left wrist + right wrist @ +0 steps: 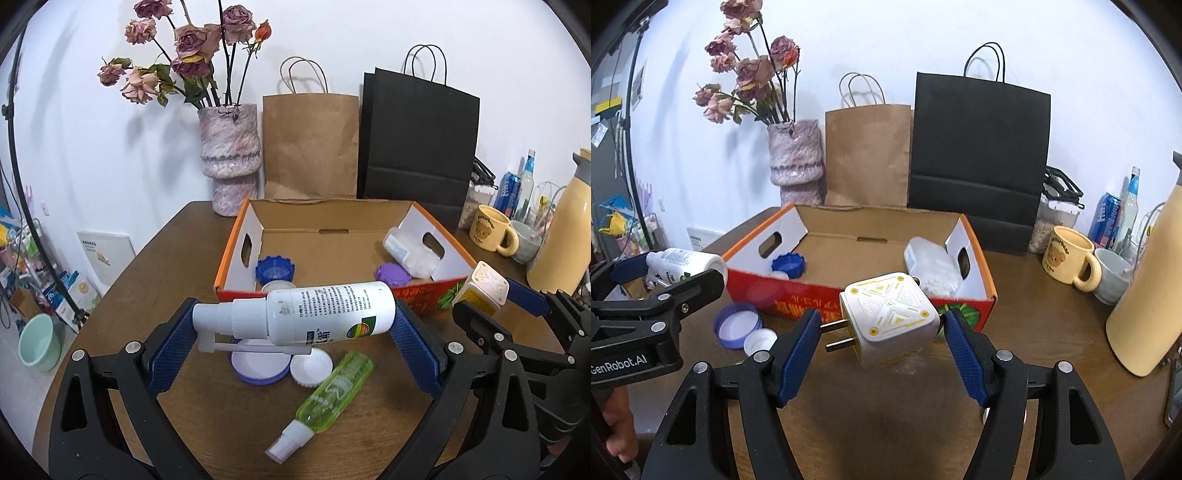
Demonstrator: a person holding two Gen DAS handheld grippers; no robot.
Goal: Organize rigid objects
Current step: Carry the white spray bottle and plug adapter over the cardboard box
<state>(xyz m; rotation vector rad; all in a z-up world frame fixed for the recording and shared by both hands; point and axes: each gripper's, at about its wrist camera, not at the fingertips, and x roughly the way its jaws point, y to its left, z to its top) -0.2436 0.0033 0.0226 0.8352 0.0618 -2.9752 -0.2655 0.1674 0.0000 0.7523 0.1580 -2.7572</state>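
Gripping white spray bottle (325, 314) crosswise in left gripper (291, 332), long axis left-right, nozzle pointing left, near cardboard box (347, 254). Clamping white plug adapter (890, 319) in right gripper (882, 332), prongs pointing left.

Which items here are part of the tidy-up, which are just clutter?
Job: white spray bottle in left gripper, plug adapter in right gripper, green spray bottle, loose caps, cardboard box.
Clutter: vase, paper bags, mug, thermos.

Box (332, 236) mid-bench (229, 417), vase (231, 158) and bags (312, 144) behind; lids (258, 363) and bottle (332, 395) before it; mugs (493, 229) at right edge.
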